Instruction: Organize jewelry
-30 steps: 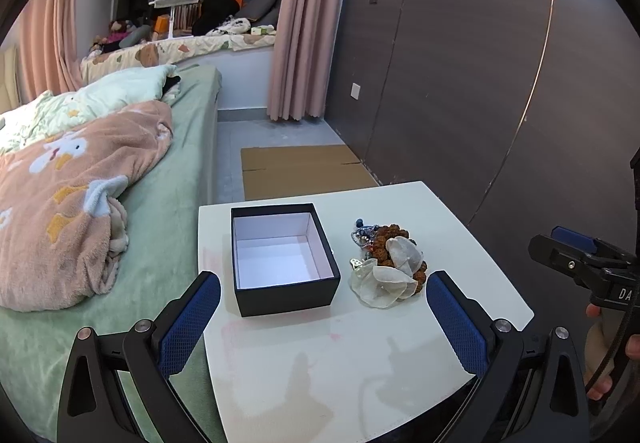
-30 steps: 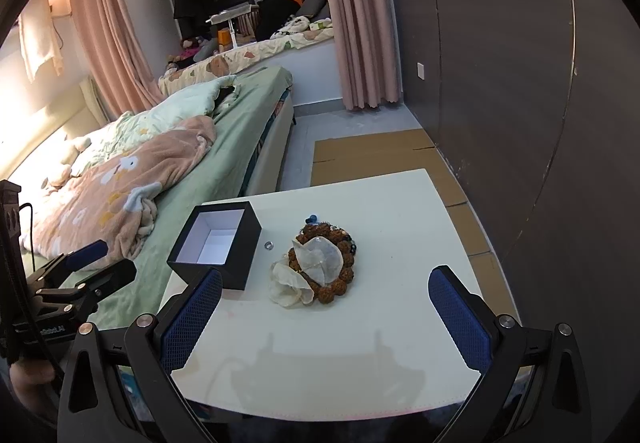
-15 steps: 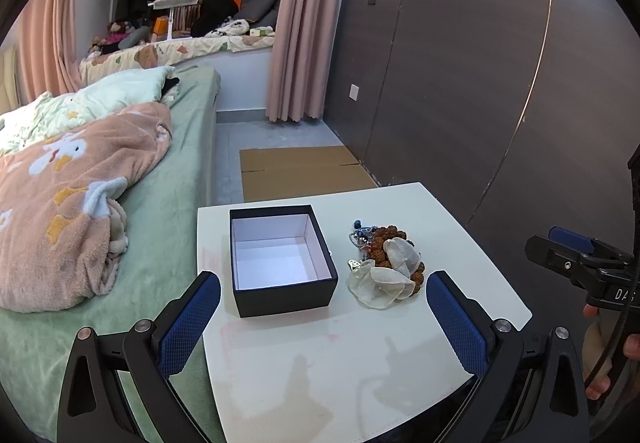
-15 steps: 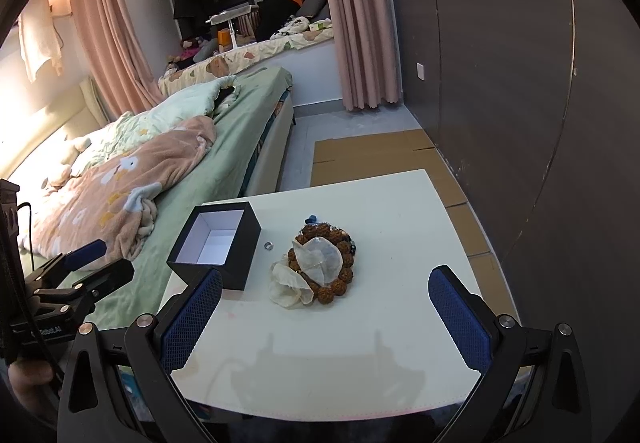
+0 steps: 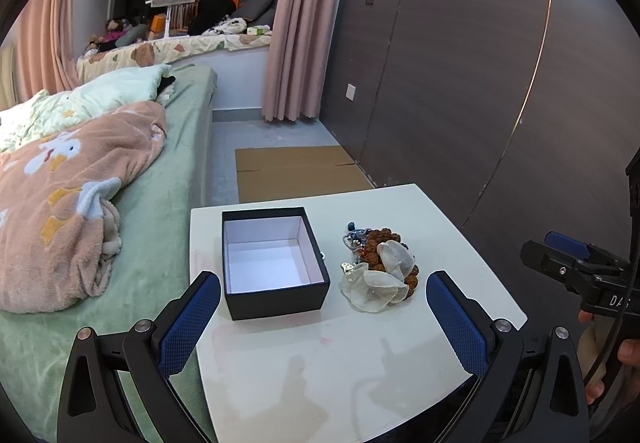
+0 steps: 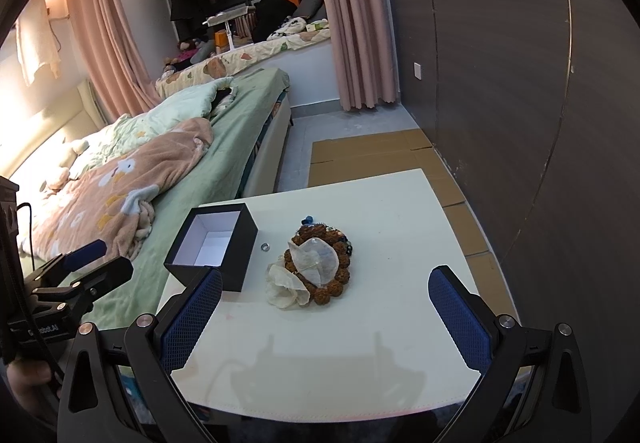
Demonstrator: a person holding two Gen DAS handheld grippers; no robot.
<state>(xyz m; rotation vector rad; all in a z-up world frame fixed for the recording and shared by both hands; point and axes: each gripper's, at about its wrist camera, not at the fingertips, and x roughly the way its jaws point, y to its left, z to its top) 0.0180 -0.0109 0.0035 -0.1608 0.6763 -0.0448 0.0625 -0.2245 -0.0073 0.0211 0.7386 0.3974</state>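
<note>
An open black box with a white empty inside stands on the left of the white table; it also shows in the right wrist view. To its right lies a heap of jewelry: a brown bead bracelet, a sheer white pouch, and blue beads. A small silver ring lies between box and heap. My left gripper is open and empty above the table's near side. My right gripper is open and empty, also short of the heap.
A bed with a pink blanket runs along the table's left side. A dark panelled wall stands to the right. Flat cardboard lies on the floor beyond the table.
The left wrist view has shifted very slightly; box and jewelry sit marginally lower-left in it. The right gripper has not visibly moved. Both stay open.
</note>
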